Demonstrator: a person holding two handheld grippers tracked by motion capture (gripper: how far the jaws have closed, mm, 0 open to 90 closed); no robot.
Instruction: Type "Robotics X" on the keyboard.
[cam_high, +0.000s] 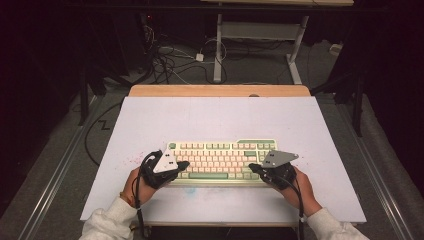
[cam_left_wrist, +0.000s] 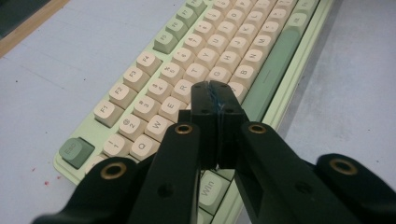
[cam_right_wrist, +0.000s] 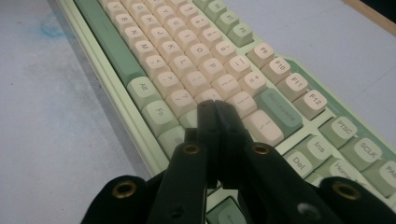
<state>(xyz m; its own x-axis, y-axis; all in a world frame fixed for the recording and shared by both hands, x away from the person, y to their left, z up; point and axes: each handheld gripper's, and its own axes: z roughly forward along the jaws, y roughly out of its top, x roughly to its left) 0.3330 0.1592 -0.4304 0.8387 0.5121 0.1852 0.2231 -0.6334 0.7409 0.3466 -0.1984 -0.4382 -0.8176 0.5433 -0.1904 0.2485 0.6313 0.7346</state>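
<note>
A green and cream keyboard (cam_high: 220, 161) lies near the front of the white table. My left gripper (cam_high: 184, 164) hovers over the keyboard's left end, jaws pressed together with nothing between them; in the left gripper view its tips (cam_left_wrist: 214, 88) sit above the cream letter keys (cam_left_wrist: 196, 72), whether touching I cannot tell. My right gripper (cam_high: 252, 167) is over the right end, also shut and empty; in the right gripper view its tips (cam_right_wrist: 215, 108) hang over the keys beside the green backspace key (cam_right_wrist: 279, 112). The green spacebar (cam_left_wrist: 273, 70) lies between the two grippers.
The white table top (cam_high: 220, 115) has a wooden strip (cam_high: 220, 90) along its far edge. Faint red specks (cam_high: 131, 161) mark the surface left of the keyboard. Beyond the table, cables (cam_high: 165, 62) and a desk frame (cam_high: 218, 45) stand on the dark floor.
</note>
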